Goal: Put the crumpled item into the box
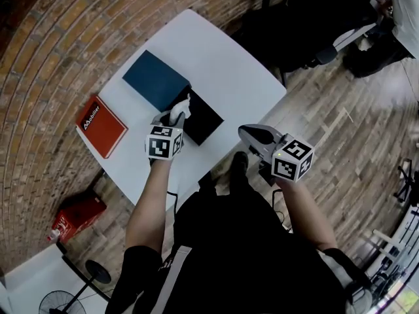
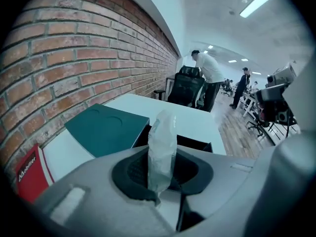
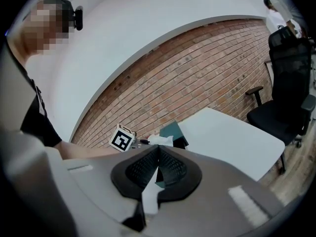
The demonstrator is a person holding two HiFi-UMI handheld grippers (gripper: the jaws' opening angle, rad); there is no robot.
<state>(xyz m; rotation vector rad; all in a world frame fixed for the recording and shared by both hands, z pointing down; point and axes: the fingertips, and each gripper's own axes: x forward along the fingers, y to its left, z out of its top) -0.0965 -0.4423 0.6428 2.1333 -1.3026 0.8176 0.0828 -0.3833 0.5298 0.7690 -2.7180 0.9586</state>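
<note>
My left gripper (image 1: pixel 175 116) is shut on the crumpled item (image 1: pixel 182 106), a whitish, translucent wad that sticks up between the pads (image 2: pixel 132 168). In the left gripper view the crumpled item (image 2: pixel 162 147) stands upright in the jaws. It hangs over the near left edge of the open black box (image 1: pixel 201 119), whose dark inside (image 2: pixel 196 143) shows just beyond the wad. My right gripper (image 1: pixel 249 132) is shut with nothing in it and hovers off the table's front edge, to the right of the box. In the right gripper view its pads (image 3: pixel 170 166) meet at the tip.
A teal lid (image 1: pixel 154 78) lies against the box's far left side on the white table (image 1: pixel 229 64). A red box (image 1: pixel 100 126) rests at the table's left edge. A brick wall runs along the left. Office chairs (image 1: pixel 308 25) and a person (image 2: pixel 210 73) are beyond the table.
</note>
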